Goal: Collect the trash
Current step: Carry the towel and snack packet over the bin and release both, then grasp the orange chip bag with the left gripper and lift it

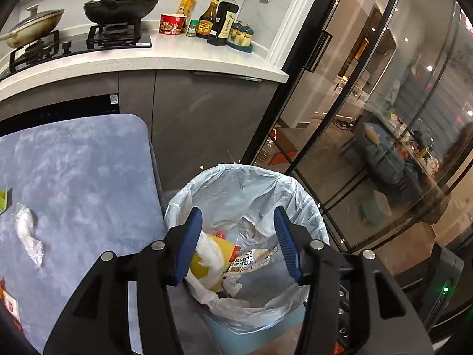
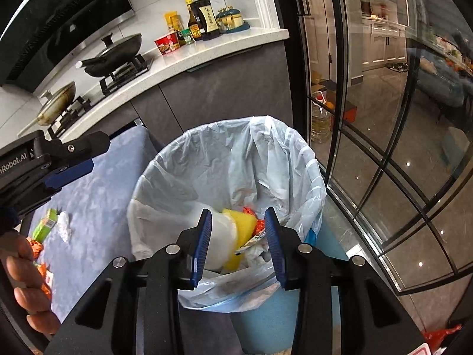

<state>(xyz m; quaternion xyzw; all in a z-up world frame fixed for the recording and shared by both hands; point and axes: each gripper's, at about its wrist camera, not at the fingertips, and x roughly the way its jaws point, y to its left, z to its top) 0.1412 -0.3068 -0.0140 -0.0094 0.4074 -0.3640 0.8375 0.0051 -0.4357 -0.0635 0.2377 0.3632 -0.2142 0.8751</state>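
Note:
A light-blue trash bin with a pale plastic liner (image 1: 254, 174) (image 2: 207, 130) stands on the floor beside a table with a blue cloth (image 1: 77, 159) (image 2: 97, 195). Inside lie a yellow cup with white plastic (image 1: 207, 260) (image 2: 245, 224) and a snack wrapper (image 1: 251, 261). My left gripper (image 1: 239, 242) hangs open over the bin, nothing pressed between its pads. My right gripper (image 2: 239, 242) is also open above the bin's near rim. On the cloth remain a crumpled clear plastic piece (image 1: 28, 233) (image 2: 63, 224), a green box (image 2: 44, 224) and orange wrappers (image 2: 35, 248).
A kitchen counter (image 1: 147, 62) behind the table carries a stove with pans (image 1: 118, 9), a red noodle cup (image 1: 171, 23) and sauce bottles (image 1: 221, 17). A black-framed glass door (image 1: 354, 118) stands right of the bin. A person's hand (image 2: 26, 281) shows at the left edge.

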